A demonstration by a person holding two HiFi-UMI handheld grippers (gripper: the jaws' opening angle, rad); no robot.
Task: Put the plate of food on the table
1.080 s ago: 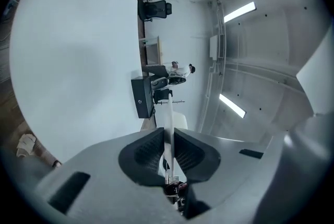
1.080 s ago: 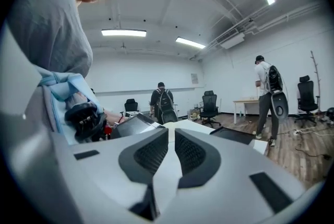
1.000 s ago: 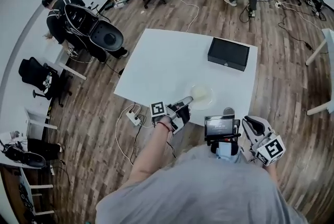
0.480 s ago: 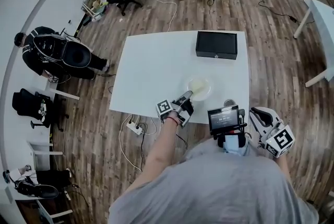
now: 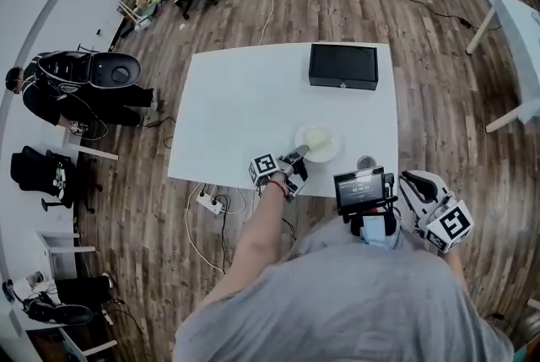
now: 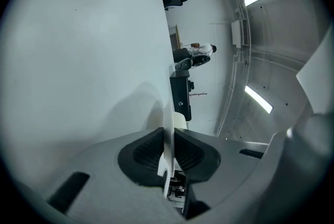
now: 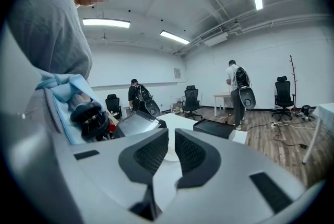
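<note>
A white plate (image 5: 318,143) with pale yellow food lies over the white table (image 5: 245,99) near its front edge. My left gripper (image 5: 300,154) is shut on the plate's near-left rim. In the left gripper view the rim (image 6: 168,126) shows edge-on, pinched between the dark pads of the left gripper (image 6: 168,144), with a pale bit of food (image 6: 180,119) beyond; whether the plate rests on the table I cannot tell. My right gripper (image 5: 411,181) hangs off the table beside my body. The right gripper (image 7: 171,152) has its jaws together with nothing in them.
A black box (image 5: 342,66) sits at the table's far right. A small grey round object (image 5: 365,162) lies by the front right corner. A power strip (image 5: 207,200) lies on the floor. A person (image 5: 51,82) and chairs stand left, another white table (image 5: 515,23) right.
The head view has shifted, so the table sits a little higher and more to the left in the picture. The left gripper keeps its hold on the plate. The right gripper stays beside my body.
</note>
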